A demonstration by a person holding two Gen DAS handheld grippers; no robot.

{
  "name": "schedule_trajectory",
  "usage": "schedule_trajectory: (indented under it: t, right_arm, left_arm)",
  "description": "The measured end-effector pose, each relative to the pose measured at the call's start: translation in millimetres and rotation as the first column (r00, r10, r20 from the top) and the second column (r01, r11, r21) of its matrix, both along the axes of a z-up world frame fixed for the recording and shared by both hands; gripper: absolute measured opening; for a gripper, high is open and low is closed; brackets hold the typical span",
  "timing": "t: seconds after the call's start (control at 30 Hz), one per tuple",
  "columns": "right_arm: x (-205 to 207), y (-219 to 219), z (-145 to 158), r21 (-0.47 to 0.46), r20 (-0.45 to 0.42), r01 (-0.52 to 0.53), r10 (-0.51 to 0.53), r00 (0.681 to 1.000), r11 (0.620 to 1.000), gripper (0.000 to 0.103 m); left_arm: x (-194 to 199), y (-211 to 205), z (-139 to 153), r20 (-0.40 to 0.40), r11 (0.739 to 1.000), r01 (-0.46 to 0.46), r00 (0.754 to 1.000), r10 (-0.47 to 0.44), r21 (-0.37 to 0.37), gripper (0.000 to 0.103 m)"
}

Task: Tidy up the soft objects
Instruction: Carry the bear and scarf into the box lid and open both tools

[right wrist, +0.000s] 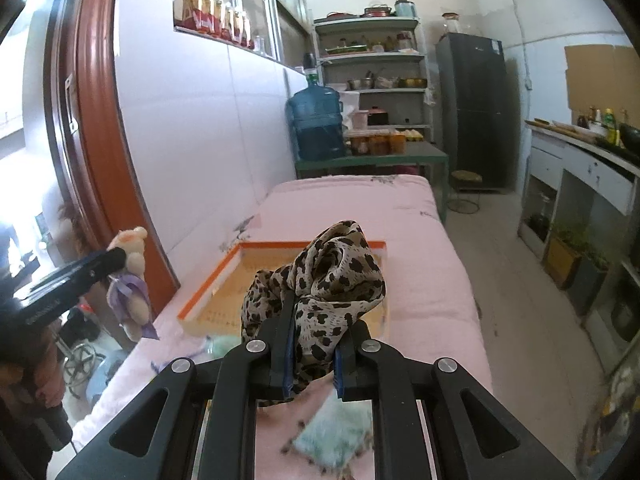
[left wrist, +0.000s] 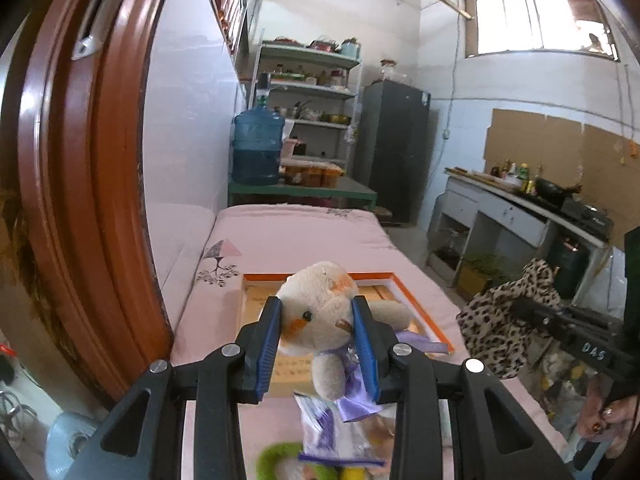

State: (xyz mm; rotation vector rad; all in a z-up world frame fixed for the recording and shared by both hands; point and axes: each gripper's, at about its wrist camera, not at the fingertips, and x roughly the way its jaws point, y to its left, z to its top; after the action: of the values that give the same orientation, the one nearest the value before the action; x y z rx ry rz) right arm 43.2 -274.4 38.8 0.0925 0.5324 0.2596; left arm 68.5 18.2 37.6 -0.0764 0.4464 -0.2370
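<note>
My left gripper (left wrist: 318, 316) is shut on a cream plush bear (left wrist: 320, 308) with a purple ribbon and holds it in the air above the pink bed. The bear also shows in the right wrist view (right wrist: 132, 256). My right gripper (right wrist: 314, 320) is shut on a leopard-print scarf (right wrist: 320, 276) and holds it up; the scarf also shows in the left wrist view (left wrist: 504, 320). An orange-rimmed tray (right wrist: 208, 284) lies on the bed beyond both grippers and also shows in the left wrist view (left wrist: 424, 312).
A pale green fuzzy pad (right wrist: 332, 436) lies on the bed under my right gripper. A green ring toy (left wrist: 276, 456) and a purple-printed packet (left wrist: 340, 432) lie under my left gripper. A brown door frame (left wrist: 80, 184) stands left. A counter (left wrist: 520, 208) runs along the right.
</note>
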Motion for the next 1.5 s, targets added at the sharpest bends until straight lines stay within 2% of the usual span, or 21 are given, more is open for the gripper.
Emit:
schedule_trajectory:
  t: [0.23,0.57,0.67,0.93,1.23,1.5]
  right_arm:
    - [68,0,-9,0.033,-0.080,-0.023,0.026,0.996,0.999,0.014]
    - [161,6,-60,0.058,-0.258,-0.013,0.028,0.966,0.998,0.014]
    - [170,6,-77,0.050,-0.285,-0.018,0.032,0.958,0.999,0.014]
    - [185,13,-103,0.027,-0.323,-0.027,0.034,0.946,0.999,0.014]
    - [191,17,-111,0.015,-0.336,-0.034,0.036,0.941,0.999,0.014]
    - [192,23,-124,-0.033,-0.363,-0.038,0.024,0.932,0.999,0.017]
  left_arm:
    - [60,0,-11,-0.100,1.000,-0.025,0.995,0.025,0.002,0.036]
    - [131,4,-51,-0.251,0.998,-0.059,0.966,0.058,0.003,0.036]
    - [146,4,-64,-0.292,0.998,-0.060,0.955,0.058,0.003,0.036]
    - [168,6,-90,-0.329,0.998,-0.064,0.942,0.069,0.026,0.036]
    - [178,3,-104,-0.353,0.998,-0.057,0.933,0.067,0.039,0.036]
    - [188,1,-120,-0.394,0.997,-0.051,0.916,0.071,0.062,0.038]
